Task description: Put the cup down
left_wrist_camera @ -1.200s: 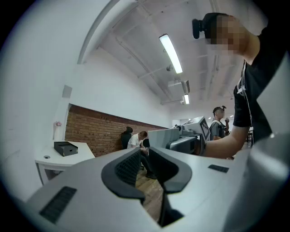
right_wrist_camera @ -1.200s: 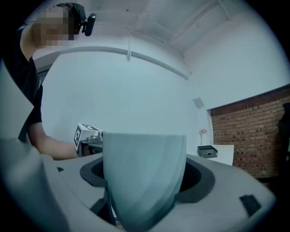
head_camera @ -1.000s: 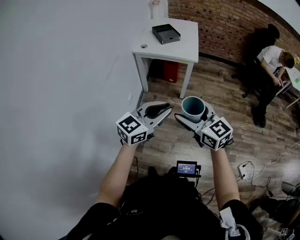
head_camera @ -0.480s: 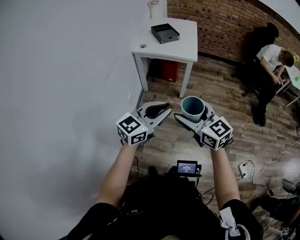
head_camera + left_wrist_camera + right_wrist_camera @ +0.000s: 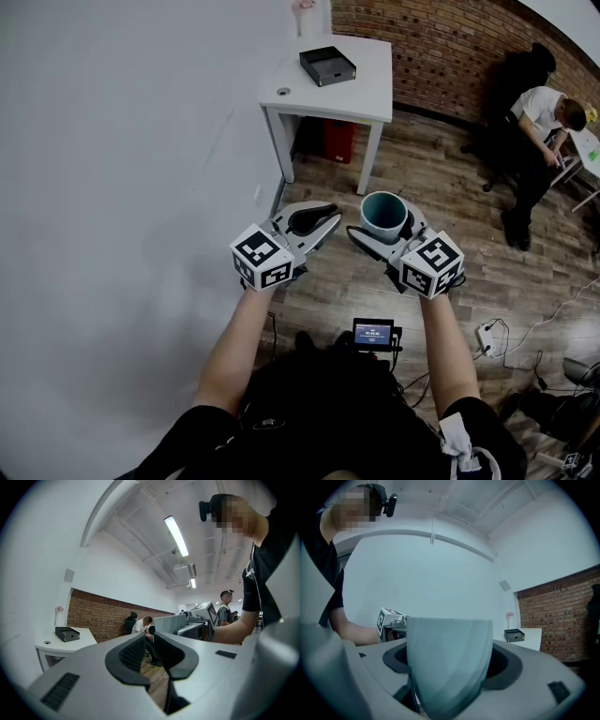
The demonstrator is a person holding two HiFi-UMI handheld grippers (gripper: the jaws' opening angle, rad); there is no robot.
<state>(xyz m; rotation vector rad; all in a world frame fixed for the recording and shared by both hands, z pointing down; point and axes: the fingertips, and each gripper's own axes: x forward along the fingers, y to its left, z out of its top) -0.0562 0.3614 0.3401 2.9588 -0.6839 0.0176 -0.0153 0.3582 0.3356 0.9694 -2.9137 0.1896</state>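
Note:
A pale teal cup [image 5: 384,215] stands upright between the jaws of my right gripper [image 5: 386,223], which is shut on it, held in the air above the wooden floor. In the right gripper view the cup [image 5: 449,660] fills the gap between the two dark pads. My left gripper [image 5: 315,217] is held level beside it to the left, its jaws shut with nothing between them; in the left gripper view the pads [image 5: 135,652] nearly touch. A white table [image 5: 366,89] stands ahead by the wall.
A black tray [image 5: 327,67] and a small round object [image 5: 283,92] lie on the white table; a red box [image 5: 337,141] sits under it. A seated person [image 5: 539,127] is at the right by the brick wall [image 5: 441,47]. Cables and a power strip [image 5: 488,339] lie on the floor.
Both grippers and the cup keep their place in the picture; the table and floor have slid slightly left and up, so the view has shifted a little.

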